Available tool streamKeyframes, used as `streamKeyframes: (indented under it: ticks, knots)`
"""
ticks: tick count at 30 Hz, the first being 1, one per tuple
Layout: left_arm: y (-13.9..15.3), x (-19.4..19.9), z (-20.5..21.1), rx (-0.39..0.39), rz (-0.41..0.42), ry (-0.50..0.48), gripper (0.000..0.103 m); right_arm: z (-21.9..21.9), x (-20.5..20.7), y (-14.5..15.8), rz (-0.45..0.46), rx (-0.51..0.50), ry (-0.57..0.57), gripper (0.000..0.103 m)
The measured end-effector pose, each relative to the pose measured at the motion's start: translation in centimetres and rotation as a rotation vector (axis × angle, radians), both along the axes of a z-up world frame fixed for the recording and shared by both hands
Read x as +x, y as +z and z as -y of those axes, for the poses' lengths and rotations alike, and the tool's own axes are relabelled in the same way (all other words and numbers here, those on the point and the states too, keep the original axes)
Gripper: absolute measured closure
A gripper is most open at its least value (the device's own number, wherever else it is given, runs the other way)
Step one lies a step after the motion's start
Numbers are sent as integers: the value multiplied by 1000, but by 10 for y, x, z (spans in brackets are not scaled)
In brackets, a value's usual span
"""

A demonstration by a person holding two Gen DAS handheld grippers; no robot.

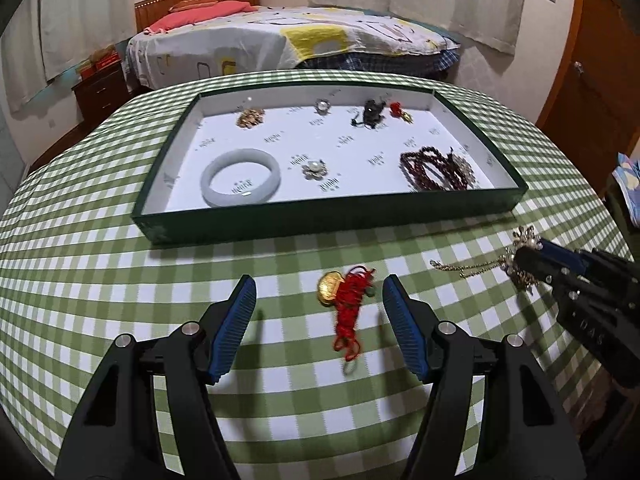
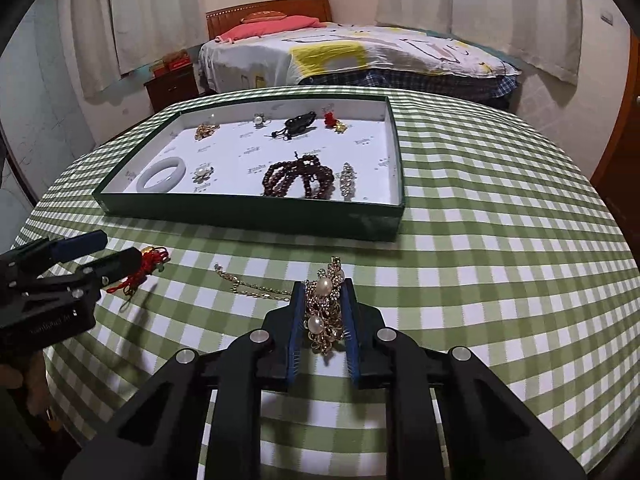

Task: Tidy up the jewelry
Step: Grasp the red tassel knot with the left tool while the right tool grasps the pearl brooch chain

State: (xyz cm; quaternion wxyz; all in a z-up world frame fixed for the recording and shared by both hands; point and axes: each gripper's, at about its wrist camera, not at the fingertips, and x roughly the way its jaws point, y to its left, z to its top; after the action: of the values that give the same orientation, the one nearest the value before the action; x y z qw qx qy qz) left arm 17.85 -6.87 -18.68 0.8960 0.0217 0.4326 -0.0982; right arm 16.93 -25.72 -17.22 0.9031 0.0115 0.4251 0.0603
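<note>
A red knotted cord with a gold charm lies on the green checked tablecloth between the fingers of my open left gripper; it also shows in the right wrist view. My right gripper is shut on a gold and pearl necklace, whose chain trails left on the cloth. The right gripper shows in the left wrist view. A green tray with white lining holds a pale jade bangle, dark red beads, brooches and small pieces.
The tray sits at the far middle of the round table. A bed stands behind the table, a dark nightstand to its left and a wooden door at the right.
</note>
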Motion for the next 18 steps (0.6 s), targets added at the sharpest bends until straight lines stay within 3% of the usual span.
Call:
streamKeyframes:
  ticks: [8, 13, 18]
  knots:
    - [-13, 2, 5, -24, -64, -31, 70, 2, -2, 2, 8, 15, 5, 88]
    - [-13, 1, 6, -21, -52, -43, 87, 3, -3, 3, 11, 29, 2, 88]
    - [-13, 0, 5, -31, -41, -53, 91, 3, -4, 5, 17, 33, 0, 88]
